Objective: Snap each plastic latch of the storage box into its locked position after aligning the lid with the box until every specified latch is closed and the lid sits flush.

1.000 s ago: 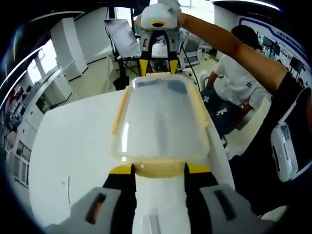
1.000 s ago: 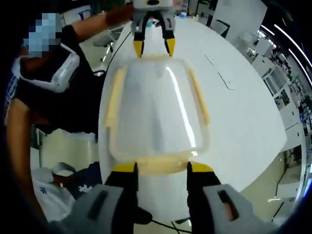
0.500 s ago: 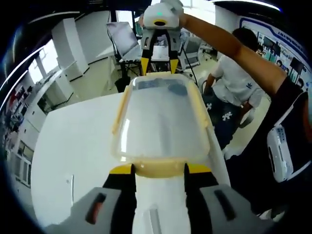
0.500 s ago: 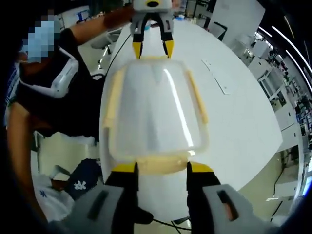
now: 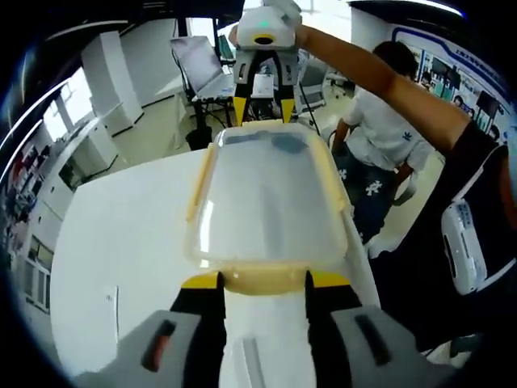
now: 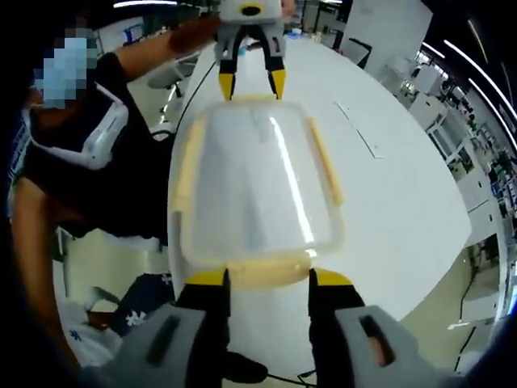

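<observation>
The clear storage box (image 5: 266, 194) with its lid on is held lengthwise between both grippers, above the white table (image 5: 121, 242). My left gripper (image 5: 264, 280) has its yellow-tipped jaws on either side of the near pale yellow end latch (image 5: 264, 281), touching it. The right gripper (image 5: 262, 101) meets the far end. In the right gripper view the box (image 6: 254, 186) runs away from my right gripper (image 6: 262, 279), whose jaws flank its end latch (image 6: 262, 277); the left gripper (image 6: 251, 81) is at the far end. Long side latches (image 6: 187, 174) (image 6: 323, 162) lie along the box's sides.
The person holding the grippers stands beside the table, arm (image 5: 380, 73) reaching over it, a white device (image 6: 97, 129) on the chest. A seated person (image 5: 388, 137) is beyond the table edge. The table (image 6: 404, 178) stretches away to the right with thin paper strips (image 6: 363, 141).
The box keeps its place between both grippers. The background has shifted slightly in both views, so the hands and the box have moved together a little.
</observation>
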Tool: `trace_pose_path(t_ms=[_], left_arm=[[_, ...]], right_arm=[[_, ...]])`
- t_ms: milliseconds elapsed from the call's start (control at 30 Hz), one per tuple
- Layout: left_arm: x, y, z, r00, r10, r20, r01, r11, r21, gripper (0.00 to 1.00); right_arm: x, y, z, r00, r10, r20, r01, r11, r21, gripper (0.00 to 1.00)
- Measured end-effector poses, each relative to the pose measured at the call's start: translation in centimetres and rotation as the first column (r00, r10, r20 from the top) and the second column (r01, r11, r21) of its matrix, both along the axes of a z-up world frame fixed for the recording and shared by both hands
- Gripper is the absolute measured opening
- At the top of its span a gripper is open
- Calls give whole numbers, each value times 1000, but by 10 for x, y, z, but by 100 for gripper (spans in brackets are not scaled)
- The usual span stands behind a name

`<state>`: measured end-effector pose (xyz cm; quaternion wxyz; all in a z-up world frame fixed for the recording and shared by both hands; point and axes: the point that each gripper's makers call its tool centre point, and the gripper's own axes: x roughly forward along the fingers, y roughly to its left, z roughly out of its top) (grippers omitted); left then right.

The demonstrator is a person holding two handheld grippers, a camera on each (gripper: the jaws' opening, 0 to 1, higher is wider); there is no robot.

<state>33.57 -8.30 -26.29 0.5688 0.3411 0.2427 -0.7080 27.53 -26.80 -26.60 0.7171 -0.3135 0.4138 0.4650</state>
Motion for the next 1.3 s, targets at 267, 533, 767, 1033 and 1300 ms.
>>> trace_pose_path(t_ms=[267,533,767,1033,1300], left_arm=[[2,7,-3,999,-13,29,14,999,-31,34],[10,28,0,999,5,44,-3,998,-56,34],[13,44,3,999,20,47,-17,997,-71,34],[16,66,7,998,40,54,-35,995,-89,34],[20,85,6,996,64,64,-58,994,-90,34]], right_arm=[[3,7,-5,1000,9,19,-9,1000,-3,33],[15,27,0,998,34,50,-34,999,-17,33],[21,44,4,996,58,66,-56,998,-28,33],[27,67,5,993,79,83,-77,997,-26,33],[33,85,4,991,99,90,-97,995,-27,32]])
